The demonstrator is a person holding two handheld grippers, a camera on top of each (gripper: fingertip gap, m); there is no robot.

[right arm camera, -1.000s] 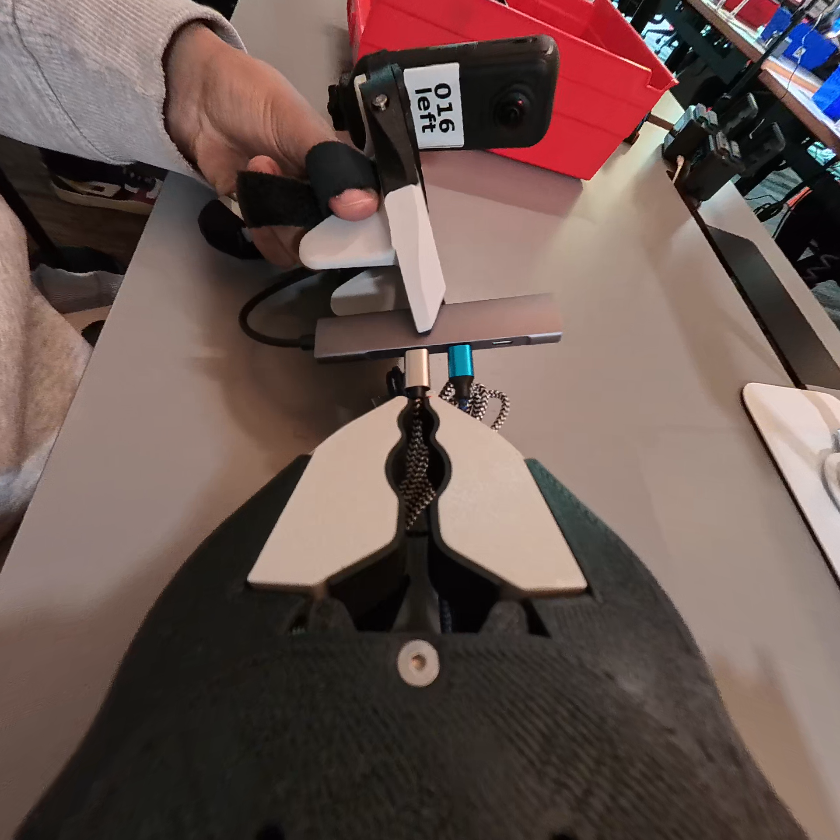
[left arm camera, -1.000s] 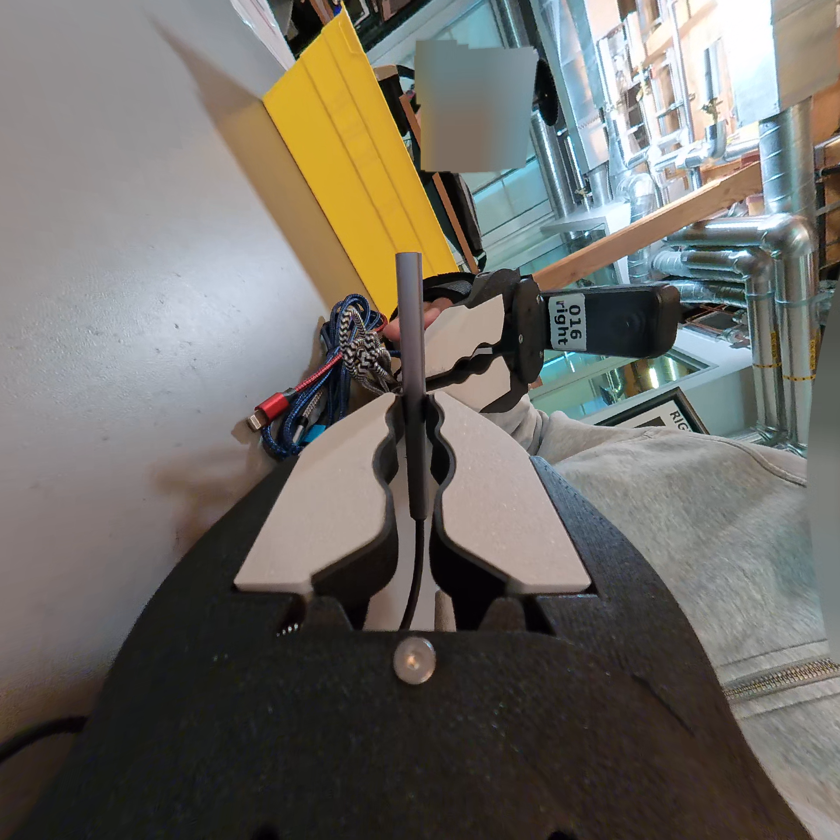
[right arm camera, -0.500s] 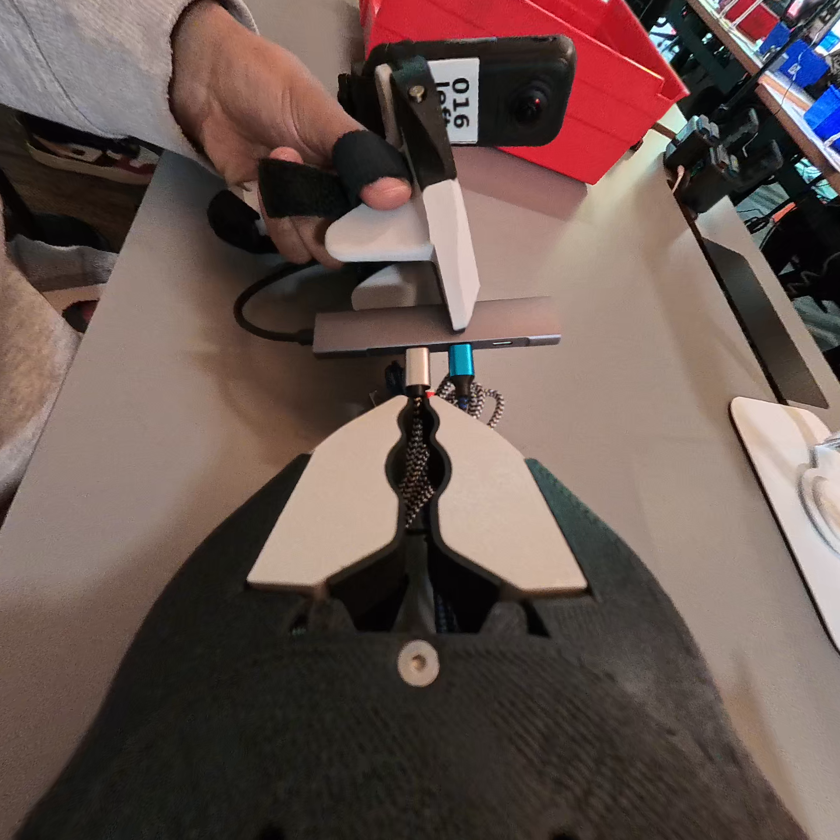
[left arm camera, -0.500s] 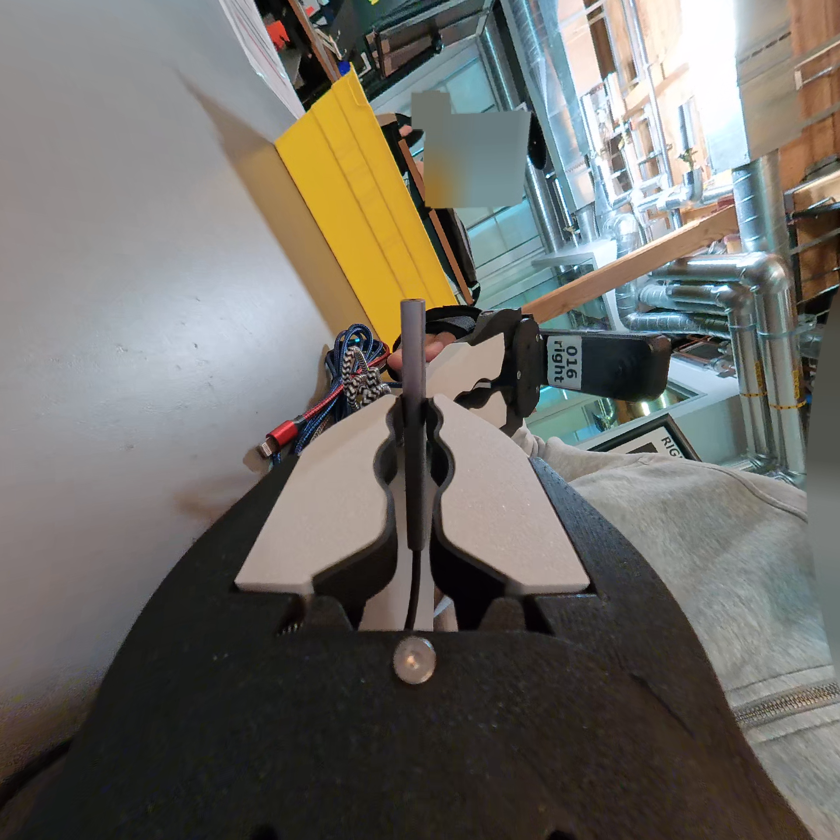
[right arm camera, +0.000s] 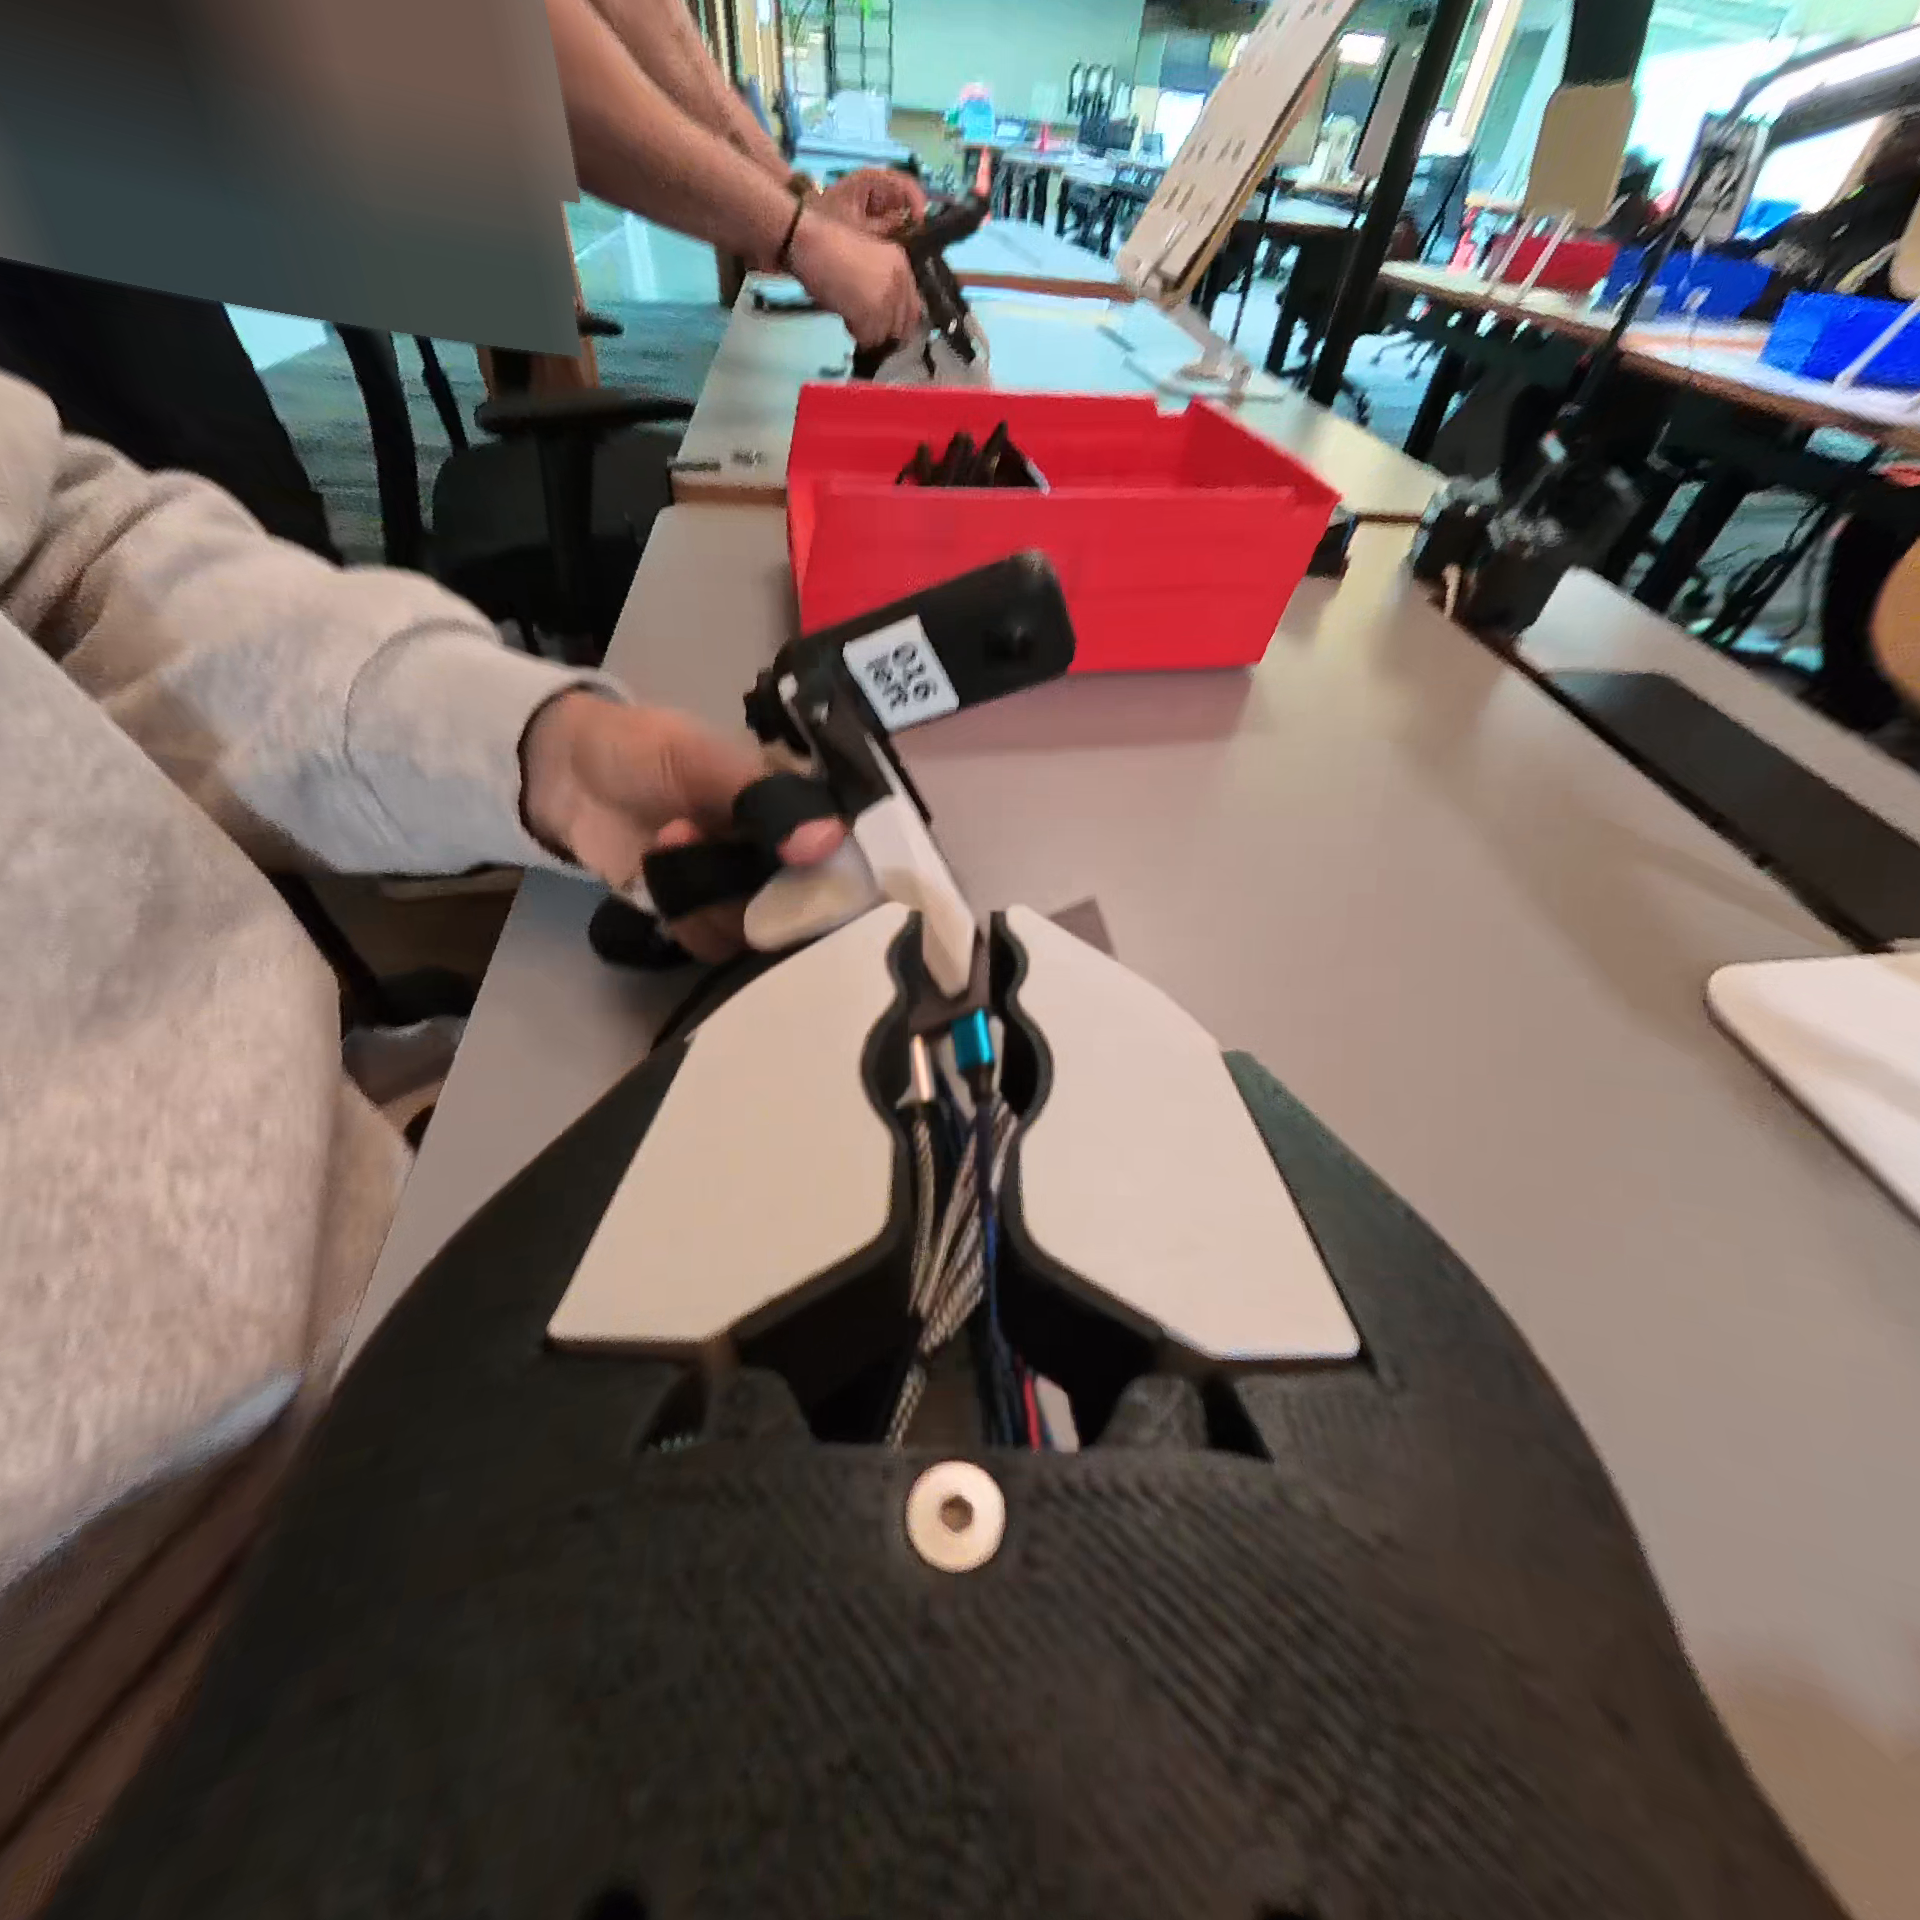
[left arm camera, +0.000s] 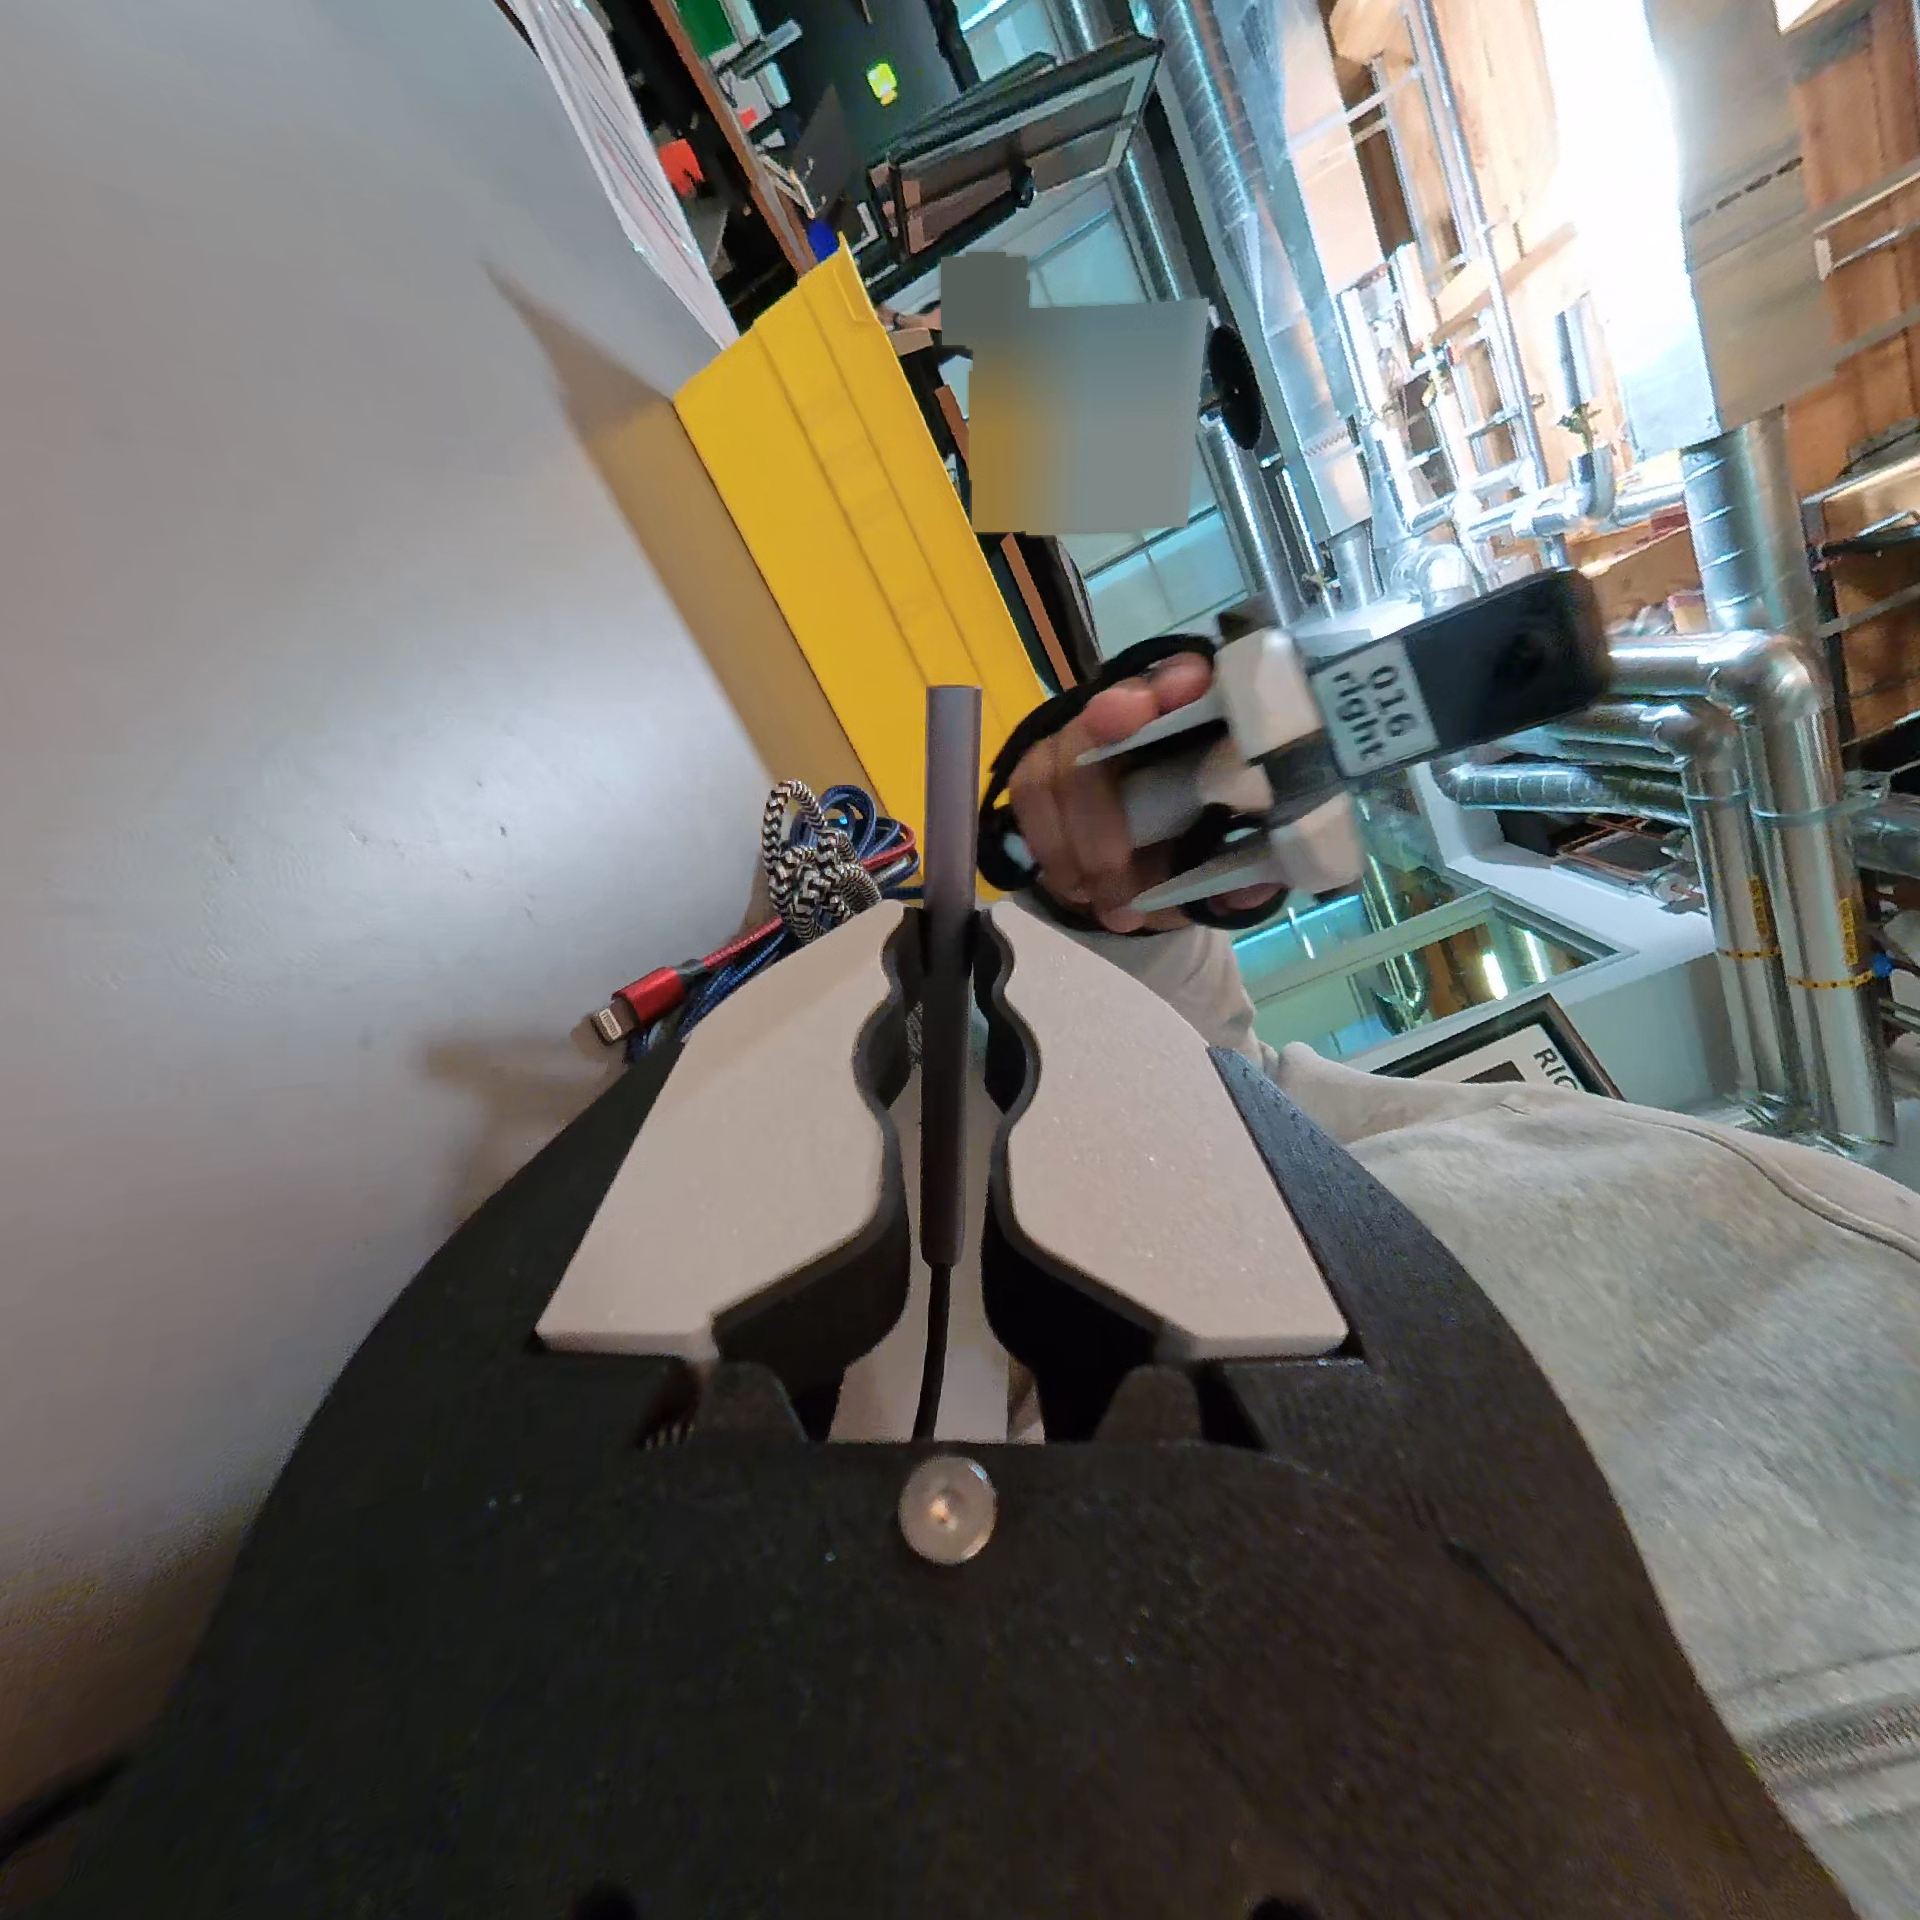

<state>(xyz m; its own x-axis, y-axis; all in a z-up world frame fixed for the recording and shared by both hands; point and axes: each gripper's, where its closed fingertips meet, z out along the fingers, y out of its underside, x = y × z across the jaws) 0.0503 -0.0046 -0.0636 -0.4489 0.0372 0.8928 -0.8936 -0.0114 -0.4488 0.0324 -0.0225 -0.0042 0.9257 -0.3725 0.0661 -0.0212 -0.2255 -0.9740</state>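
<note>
Hub [left arm camera: 951, 831], slim grey metal bar | left fingers [left arm camera: 831, 1091] clamp it | right fingers [right arm camera: 1122, 1101] parted, braided cables [right arm camera: 961, 1195] between

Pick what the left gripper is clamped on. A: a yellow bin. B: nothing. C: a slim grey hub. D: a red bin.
C: in the left wrist view the left gripper has its fingers closed on the grey hub, which stands edge-on between them, its thin black lead running back toward the camera.
</note>
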